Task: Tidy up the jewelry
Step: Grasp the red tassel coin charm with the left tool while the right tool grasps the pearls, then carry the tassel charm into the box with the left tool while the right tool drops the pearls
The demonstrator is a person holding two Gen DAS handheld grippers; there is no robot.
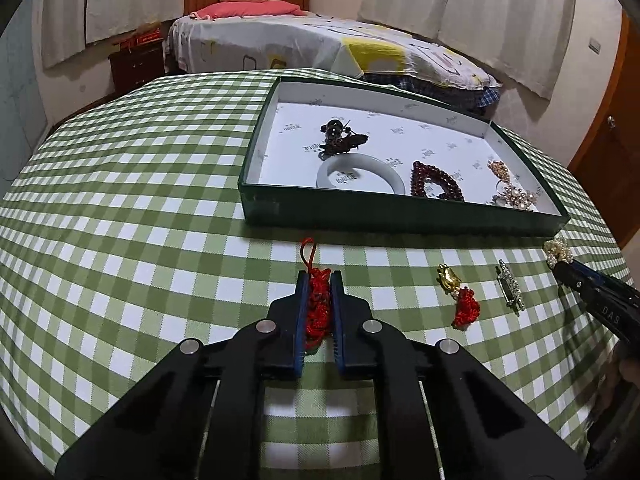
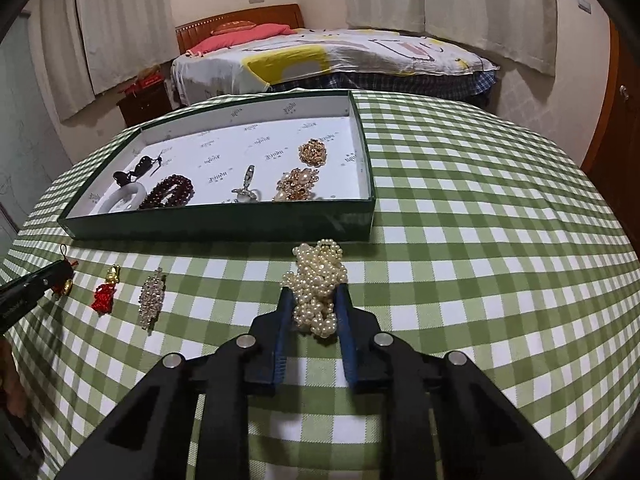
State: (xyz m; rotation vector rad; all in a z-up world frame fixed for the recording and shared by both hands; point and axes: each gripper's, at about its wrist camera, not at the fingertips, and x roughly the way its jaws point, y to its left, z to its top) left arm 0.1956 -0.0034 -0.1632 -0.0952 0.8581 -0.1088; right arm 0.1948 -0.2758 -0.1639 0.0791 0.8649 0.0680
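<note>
My left gripper is shut on a red knotted cord charm, low over the checked cloth in front of the green tray. My right gripper is shut on a bunch of pearl beads, just in front of the tray's near wall. The right gripper also shows at the right edge of the left wrist view, pearls at its tip. The tray holds a white bangle, a dark red bead bracelet, dark beads and gold brooches.
A gold charm with a red tassel and a rhinestone clip lie on the cloth between the grippers. A bed stands behind the table, a wooden door at the right.
</note>
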